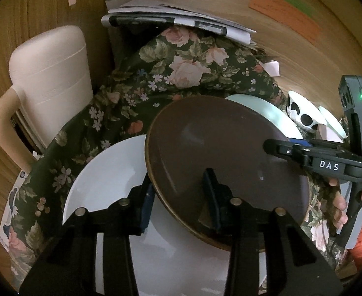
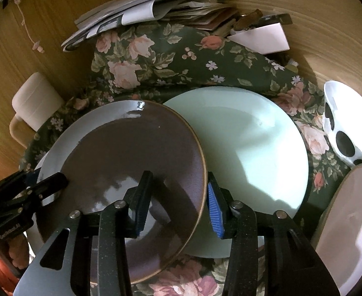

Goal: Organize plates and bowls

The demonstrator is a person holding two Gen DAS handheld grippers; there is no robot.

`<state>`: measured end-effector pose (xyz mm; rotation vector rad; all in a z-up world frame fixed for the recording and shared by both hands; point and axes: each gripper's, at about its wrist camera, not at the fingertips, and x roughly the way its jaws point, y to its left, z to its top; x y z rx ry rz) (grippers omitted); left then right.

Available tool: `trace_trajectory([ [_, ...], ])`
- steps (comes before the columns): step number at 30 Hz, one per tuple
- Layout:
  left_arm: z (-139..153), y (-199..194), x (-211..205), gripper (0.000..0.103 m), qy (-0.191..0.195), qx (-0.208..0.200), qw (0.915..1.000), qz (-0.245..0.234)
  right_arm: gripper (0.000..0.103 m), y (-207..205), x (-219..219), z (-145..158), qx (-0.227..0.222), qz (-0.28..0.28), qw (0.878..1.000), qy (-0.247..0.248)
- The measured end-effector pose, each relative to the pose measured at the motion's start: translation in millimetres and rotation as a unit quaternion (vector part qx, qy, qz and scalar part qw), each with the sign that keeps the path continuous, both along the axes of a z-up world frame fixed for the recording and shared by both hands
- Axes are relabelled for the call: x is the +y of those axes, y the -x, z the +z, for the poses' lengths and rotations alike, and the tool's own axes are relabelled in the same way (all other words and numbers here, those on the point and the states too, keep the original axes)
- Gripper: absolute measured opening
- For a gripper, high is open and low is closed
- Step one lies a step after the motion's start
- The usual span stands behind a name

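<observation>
Left claw (image 1: 181, 192): fingers astride the brown plate's (image 1: 220, 153) rim, gripping it.
Right claw (image 2: 178, 194): clamped on the same plate's opposite rim.
Brown plate: centre frame, tilted over white plate (image 1: 102, 180).
Green plate (image 2: 250, 143): right, on floral cloth (image 1: 156, 74).

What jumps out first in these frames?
The brown plate in the middle, its rim straddled by both the left gripper and the right gripper, overlapping a white plate. A pale green plate lies beside it on the floral cloth.
</observation>
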<state>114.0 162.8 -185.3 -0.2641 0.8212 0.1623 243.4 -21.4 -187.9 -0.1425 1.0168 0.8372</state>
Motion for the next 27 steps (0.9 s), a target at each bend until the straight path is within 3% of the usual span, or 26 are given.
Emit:
trace_trajectory([
  [15, 13, 9, -13, 0.038, 0.004, -0.018, 0.9997, -0.014, 0.037, 19, -27, 14, -0.021, -0.016, 1.000, -0.010],
  [27, 35, 27, -34, 0.038, -0.003, -0.040, 0.9989, -0.024, 0.037, 53, -59, 43, -0.047, -0.032, 0.998, -0.027],
])
